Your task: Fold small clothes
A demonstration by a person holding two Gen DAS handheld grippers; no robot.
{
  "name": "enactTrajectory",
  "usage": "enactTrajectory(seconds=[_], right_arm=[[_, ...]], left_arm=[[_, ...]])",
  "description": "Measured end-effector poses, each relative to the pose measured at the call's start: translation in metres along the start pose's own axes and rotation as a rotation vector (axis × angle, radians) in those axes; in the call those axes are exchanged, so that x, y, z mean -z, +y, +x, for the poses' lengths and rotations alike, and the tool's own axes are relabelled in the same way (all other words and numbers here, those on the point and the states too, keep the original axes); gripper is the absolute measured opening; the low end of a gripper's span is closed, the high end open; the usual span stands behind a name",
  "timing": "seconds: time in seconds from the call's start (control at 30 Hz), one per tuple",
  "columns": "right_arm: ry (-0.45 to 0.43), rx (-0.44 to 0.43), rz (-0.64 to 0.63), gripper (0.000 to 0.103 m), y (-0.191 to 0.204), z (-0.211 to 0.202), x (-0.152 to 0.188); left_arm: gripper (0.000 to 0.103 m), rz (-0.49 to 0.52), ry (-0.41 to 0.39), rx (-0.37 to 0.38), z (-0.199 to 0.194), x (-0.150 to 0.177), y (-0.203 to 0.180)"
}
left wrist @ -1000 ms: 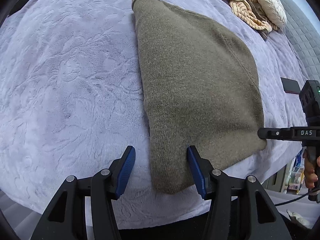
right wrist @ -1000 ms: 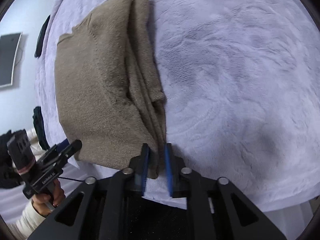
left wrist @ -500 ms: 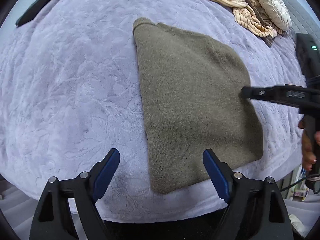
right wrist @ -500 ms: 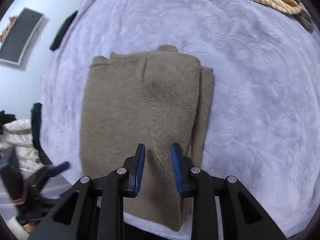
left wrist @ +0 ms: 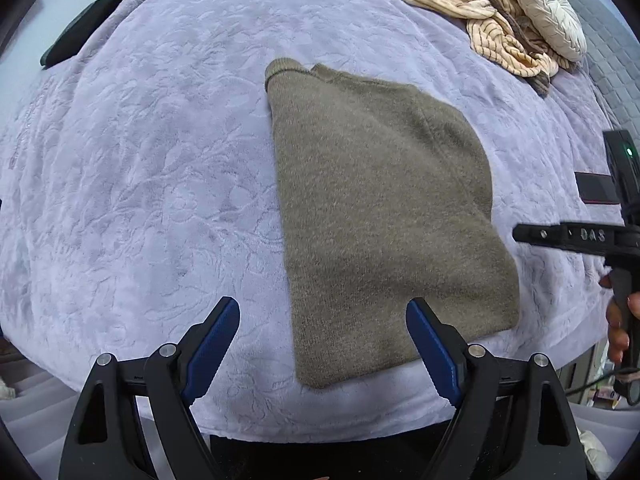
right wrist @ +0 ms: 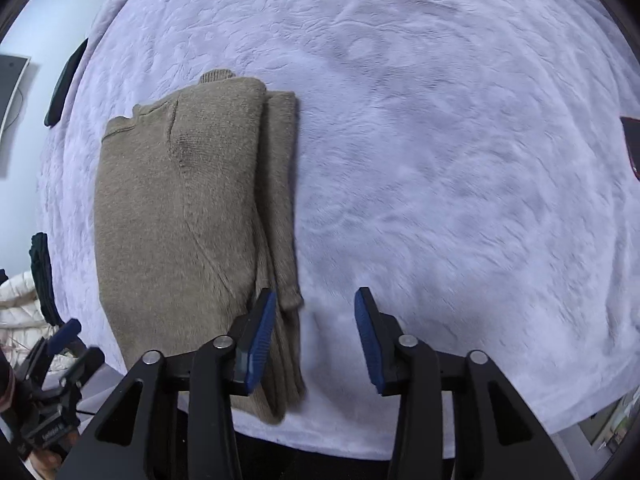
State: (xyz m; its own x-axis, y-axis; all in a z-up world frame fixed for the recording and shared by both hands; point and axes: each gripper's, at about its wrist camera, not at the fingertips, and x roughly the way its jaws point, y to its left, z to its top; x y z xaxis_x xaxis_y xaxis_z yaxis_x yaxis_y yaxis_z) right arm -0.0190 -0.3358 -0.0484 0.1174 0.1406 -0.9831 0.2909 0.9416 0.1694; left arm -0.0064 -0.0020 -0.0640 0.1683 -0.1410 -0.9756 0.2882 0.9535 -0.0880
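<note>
While folded lengthwise on the bed (left wrist: 140,160), sweater (left wrist: 380,208) awaiting crosswise fold; left hand-held gripper (left wrist: 322,350) apart, right hand-held gripper (right wrist: 316,336) just opening, both empty above sweater.

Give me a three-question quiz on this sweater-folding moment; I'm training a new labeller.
1. True or false: the left tongs are clamped on the brown sweater.
2. The striped garment lies: A) on the sweater, B) apart from it, near the pillow.
3. What do the right tongs hold?

Key: 1 false, they stand open above it. 2 B. 3 nothing; their jaws have just been opening, with nothing pressed between them.
</note>
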Motion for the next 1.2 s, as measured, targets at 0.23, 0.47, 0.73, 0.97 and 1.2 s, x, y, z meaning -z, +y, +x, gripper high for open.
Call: enactTrajectory(seconds=[0.23, 0.47, 0.73, 0.97, 1.2], right_arm=[[-0.032, 0.010, 0.013, 0.062, -0.001, -0.035, 0.030], [-0.062, 0.009, -0.023, 0.078, 0.044, -0.046, 0.039], [-0.106, 0.065, -0.068, 0.084, 0.076, -0.052, 0.037], [-0.110, 0.106, -0.066, 0.085, 0.081, -0.053, 0.037], [-0.114, 0.126, -0.067, 0.085, 0.084, -0.052, 0.038]], left_arm=[[0.086, -0.010, -0.037, -0.036, -0.013, -0.009, -0.006], [0.086, -0.036, -0.049, -0.070, -0.021, -0.012, -0.006], [0.086, -0.062, -0.025, -0.090, -0.019, -0.015, 0.001], [0.086, -0.053, -0.014, -0.091, -0.020, -0.017, 0.004], [0.086, -0.044, -0.009, -0.091, -0.020, -0.017, 0.003]])
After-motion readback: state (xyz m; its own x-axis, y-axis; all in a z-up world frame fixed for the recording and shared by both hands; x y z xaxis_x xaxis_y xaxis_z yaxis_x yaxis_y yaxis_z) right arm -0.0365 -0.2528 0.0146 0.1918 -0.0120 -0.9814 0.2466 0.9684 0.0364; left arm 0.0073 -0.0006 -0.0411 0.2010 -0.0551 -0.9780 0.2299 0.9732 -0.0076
